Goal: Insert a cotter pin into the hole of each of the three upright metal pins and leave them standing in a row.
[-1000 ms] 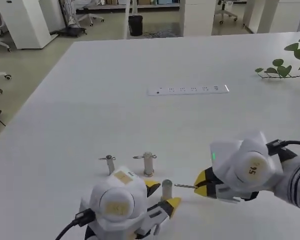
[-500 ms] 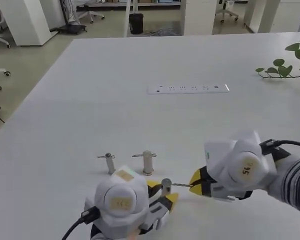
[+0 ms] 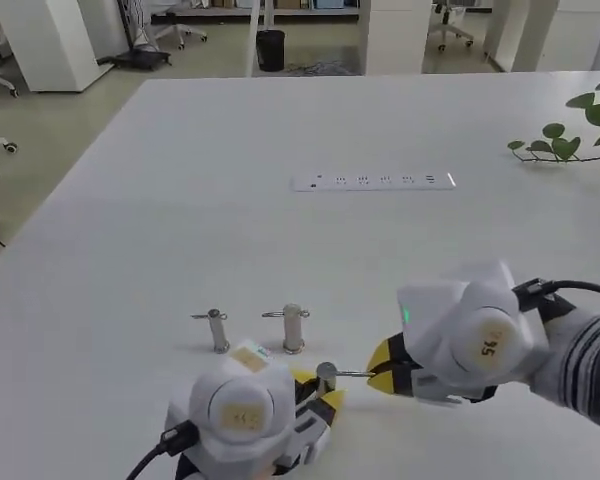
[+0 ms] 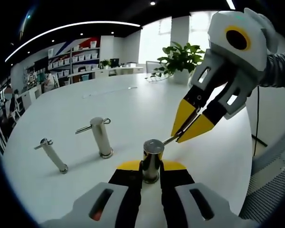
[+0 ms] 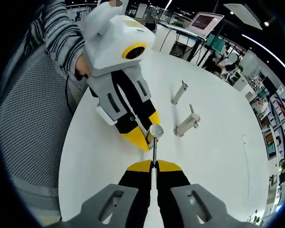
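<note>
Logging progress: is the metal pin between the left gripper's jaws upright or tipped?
Upright: the metal pin stands vertical on the table, clamped by the left gripper, head up.

3rd pin base hidden behind left tongs (head view).

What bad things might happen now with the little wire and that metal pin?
The thin cotter pin in the right tongs meets the third metal pin near its top. If it misses the hole, it may bend or slip aside. The sideways push might tilt that pin if the left tongs grip it loosely. The nearest finished pin stands close behind and might get knocked over.
</note>
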`<state>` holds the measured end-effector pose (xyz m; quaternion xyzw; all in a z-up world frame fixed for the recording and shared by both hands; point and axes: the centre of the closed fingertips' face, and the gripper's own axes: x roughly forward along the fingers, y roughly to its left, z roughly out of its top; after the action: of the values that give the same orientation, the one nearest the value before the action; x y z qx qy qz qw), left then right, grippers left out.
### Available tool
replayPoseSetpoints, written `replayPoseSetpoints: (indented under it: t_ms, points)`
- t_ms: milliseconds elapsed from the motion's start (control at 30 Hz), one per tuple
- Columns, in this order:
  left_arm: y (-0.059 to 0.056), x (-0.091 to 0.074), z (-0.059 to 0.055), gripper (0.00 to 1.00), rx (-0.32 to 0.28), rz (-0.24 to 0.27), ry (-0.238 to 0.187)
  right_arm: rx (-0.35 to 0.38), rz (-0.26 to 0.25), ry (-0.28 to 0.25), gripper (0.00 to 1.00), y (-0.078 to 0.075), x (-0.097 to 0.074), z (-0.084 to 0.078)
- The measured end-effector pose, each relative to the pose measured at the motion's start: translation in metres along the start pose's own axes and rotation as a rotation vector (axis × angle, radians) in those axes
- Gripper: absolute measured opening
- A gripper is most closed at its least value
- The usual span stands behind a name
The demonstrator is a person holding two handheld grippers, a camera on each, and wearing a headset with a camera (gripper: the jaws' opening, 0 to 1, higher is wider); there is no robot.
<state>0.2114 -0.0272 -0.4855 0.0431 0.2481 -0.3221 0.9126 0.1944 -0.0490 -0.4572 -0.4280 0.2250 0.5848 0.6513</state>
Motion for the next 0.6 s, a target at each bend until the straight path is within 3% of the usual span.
replayPoseSetpoints:
  t_ms: [100, 600]
  points:
    - [0.0, 0.0, -0.001, 0.1, 0.013, 0.004, -0.002, -0.012, 0.002, 0.004, 0.0, 0.001, 0.003, 0.002]
    - [0.001, 0.001, -0.005, 0.1, -0.047, 0.005, -0.023, -0.028, -0.01, 0.0, 0.0, 0.002, 0.012, 0.011]
